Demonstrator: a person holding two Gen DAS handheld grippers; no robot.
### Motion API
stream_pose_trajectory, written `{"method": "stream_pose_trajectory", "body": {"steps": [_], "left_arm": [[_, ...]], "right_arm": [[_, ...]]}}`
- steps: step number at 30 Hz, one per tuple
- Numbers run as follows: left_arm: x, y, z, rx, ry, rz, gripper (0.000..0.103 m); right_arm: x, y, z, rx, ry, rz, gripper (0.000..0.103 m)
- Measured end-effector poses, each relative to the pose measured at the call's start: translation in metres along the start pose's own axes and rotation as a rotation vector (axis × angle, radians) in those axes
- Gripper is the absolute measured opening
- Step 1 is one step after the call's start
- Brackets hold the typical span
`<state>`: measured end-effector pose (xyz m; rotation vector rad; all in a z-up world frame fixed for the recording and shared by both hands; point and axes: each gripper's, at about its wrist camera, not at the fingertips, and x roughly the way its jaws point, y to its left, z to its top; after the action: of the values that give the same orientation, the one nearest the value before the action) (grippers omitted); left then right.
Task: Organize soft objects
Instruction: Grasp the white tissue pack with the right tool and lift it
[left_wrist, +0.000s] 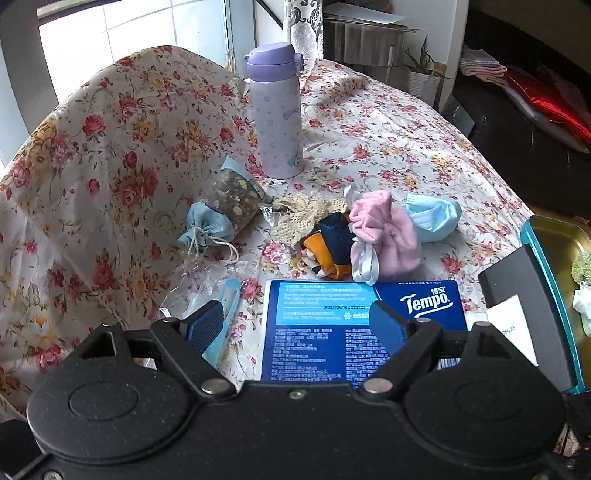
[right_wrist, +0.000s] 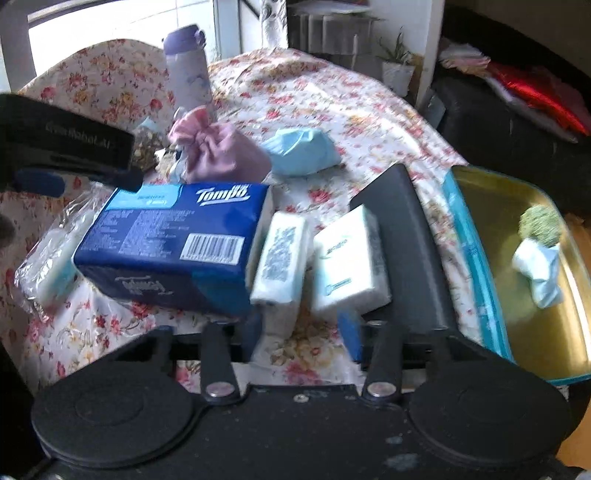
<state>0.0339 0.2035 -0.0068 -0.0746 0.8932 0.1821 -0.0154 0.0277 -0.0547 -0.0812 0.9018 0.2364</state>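
Note:
Soft objects lie on the floral cloth: a pink drawstring pouch (left_wrist: 384, 230), a light blue face mask (left_wrist: 432, 216), a navy and orange fabric bundle (left_wrist: 332, 243), a cream lace piece (left_wrist: 303, 214) and a blue sachet of dried flowers (left_wrist: 225, 210). My left gripper (left_wrist: 295, 325) is open, hovering over the blue Tempo tissue pack (left_wrist: 332, 332). My right gripper (right_wrist: 301, 332) is open, its fingers low in front of two small white tissue packets (right_wrist: 280, 254) (right_wrist: 349, 262). A teal tin (right_wrist: 476, 254) at the right holds a green pompom (right_wrist: 541, 221) and a pale blue cloth (right_wrist: 539, 273).
A lilac bottle (left_wrist: 275, 110) stands upright at the back of the table. A black box (right_wrist: 406, 236) lies between the tissue packets and the tin. A clear plastic bag (right_wrist: 48, 251) lies at the left. The left gripper shows in the right wrist view (right_wrist: 70, 155).

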Motion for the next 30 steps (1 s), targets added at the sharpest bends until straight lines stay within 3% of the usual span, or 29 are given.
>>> {"method": "stream_pose_trajectory", "body": {"steps": [1,2,8,11,13,16,23,30], "left_arm": [[0.0,0.0,0.0,0.0,0.0,0.001,0.083],[0.0,0.0,0.0,-0.001,0.0,0.0,0.083],[0.0,0.001,0.0,-0.007,0.0,0.001,0.083],[0.0,0.001,0.0,-0.005,0.001,0.0,0.083],[0.0,0.0,0.0,-0.002,0.001,0.0,0.083],[0.0,-0.003,-0.001,0.01,0.002,-0.01,0.083],[-0.001,-0.006,-0.002,0.025,-0.003,-0.029,0.083],[-0.002,-0.004,-0.002,0.015,-0.006,-0.034,0.084]], "right_arm": [[0.001,0.0,-0.001,0.007,0.01,0.008,0.013],[0.003,0.0,-0.002,0.015,0.022,0.017,0.01],[-0.013,0.0,-0.012,0.013,0.001,0.012,0.011],[-0.025,-0.005,-0.004,0.04,-0.069,-0.018,0.029],[-0.028,-0.011,0.007,0.067,-0.105,-0.028,0.051],[-0.02,-0.014,0.028,0.071,-0.119,-0.045,0.063],[0.02,-0.008,0.069,-0.003,-0.098,-0.118,0.063],[0.037,0.002,0.068,-0.097,-0.049,-0.124,0.058]]}}
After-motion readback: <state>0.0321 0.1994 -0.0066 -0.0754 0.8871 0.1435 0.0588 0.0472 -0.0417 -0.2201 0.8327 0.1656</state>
